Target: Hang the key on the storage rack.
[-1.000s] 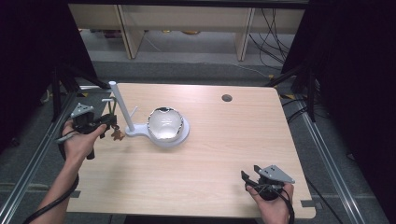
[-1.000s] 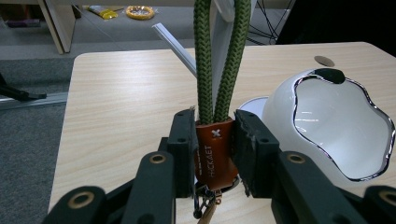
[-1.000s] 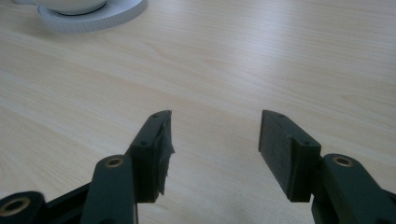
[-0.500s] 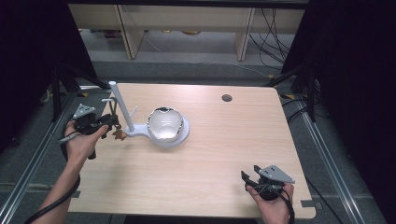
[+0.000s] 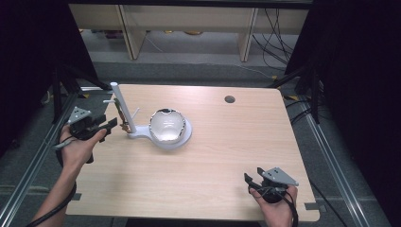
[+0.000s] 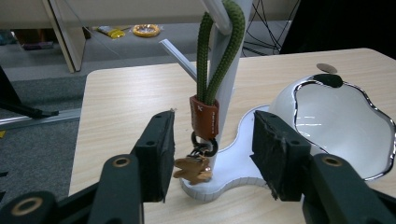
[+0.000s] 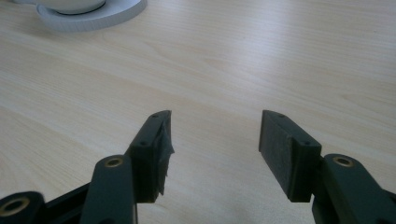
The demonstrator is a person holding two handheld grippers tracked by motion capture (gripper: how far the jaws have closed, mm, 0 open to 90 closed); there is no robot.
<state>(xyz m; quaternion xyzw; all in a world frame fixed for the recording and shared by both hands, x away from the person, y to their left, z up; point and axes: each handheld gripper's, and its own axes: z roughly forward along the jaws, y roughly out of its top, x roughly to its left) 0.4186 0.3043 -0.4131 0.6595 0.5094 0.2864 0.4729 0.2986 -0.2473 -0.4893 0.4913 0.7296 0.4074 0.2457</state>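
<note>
At left edge of bench: left tongs (image 6: 212, 154) gape wide, holding nothing, jaws either side of the keychain (image 6: 205, 119).
Keychain: hangs by its green cord from a peg on the white stand (image 5: 124, 111), beside the bowl (image 5: 166, 126).
Progress: grasp not yet made; lifting it off the peg remains.
Right tongs (image 7: 215, 144): open, empty, idle.
Change: left tongs have edged nearer.

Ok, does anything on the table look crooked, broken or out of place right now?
Nothing stands out. The green cord keychain hangs straight from a peg of the white stand, the bowl sits upright on the stand's base, and both open grippers, left and right, hold nothing.
</note>
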